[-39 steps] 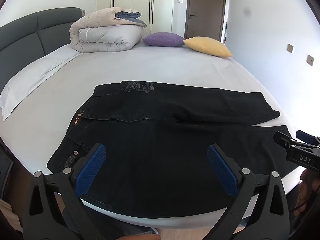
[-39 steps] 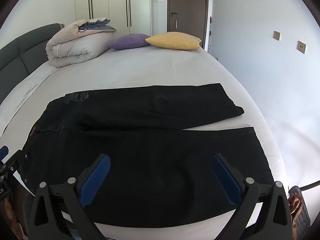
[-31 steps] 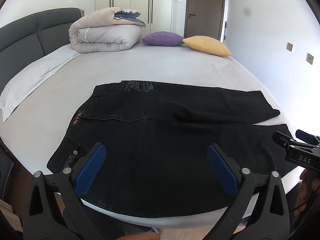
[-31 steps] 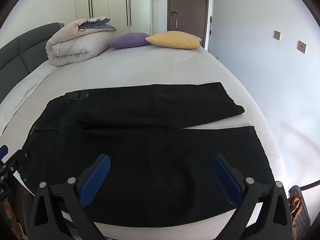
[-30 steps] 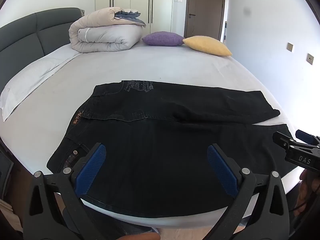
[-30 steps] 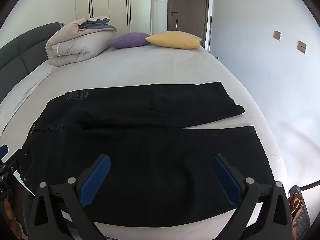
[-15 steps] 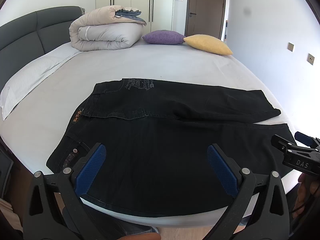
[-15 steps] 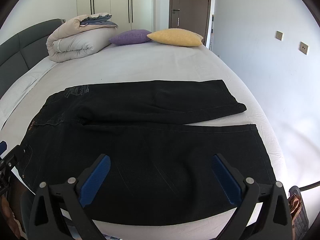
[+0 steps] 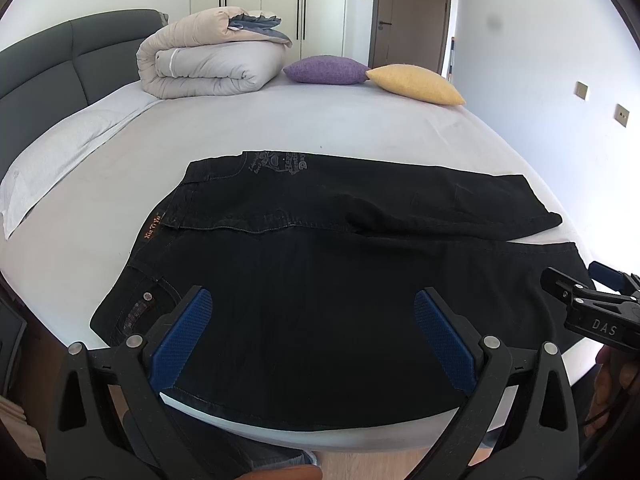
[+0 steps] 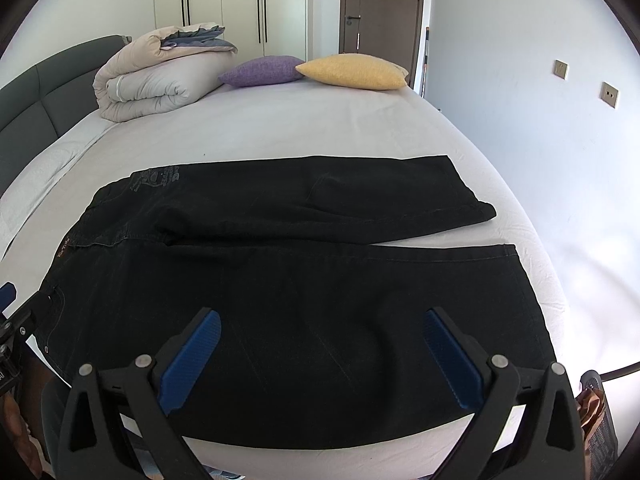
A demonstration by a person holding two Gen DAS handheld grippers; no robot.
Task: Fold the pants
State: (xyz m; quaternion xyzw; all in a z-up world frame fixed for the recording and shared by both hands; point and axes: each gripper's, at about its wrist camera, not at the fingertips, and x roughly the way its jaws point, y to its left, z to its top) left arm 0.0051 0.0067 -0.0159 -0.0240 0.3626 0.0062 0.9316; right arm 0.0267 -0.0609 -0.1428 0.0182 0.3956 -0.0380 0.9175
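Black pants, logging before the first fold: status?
Both grippers, left and right, open, empty. Black pants flat on bed, unfolded. Nothing in the way.

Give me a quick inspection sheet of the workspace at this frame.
Surface: bed with a pale sheet, mostly bare.
Job's things: black pants spread flat, waistband left, legs side by side, not yet folded.
Clutter: rolled duvet, purple cushion and yellow cushion at the far edge, apart from the pants.
Grippers: left gripper and right gripper both open above the near leg, holding nothing.
Cables: nothing seen.
Surroundings: grey headboard, wardrobe doors, brown door.
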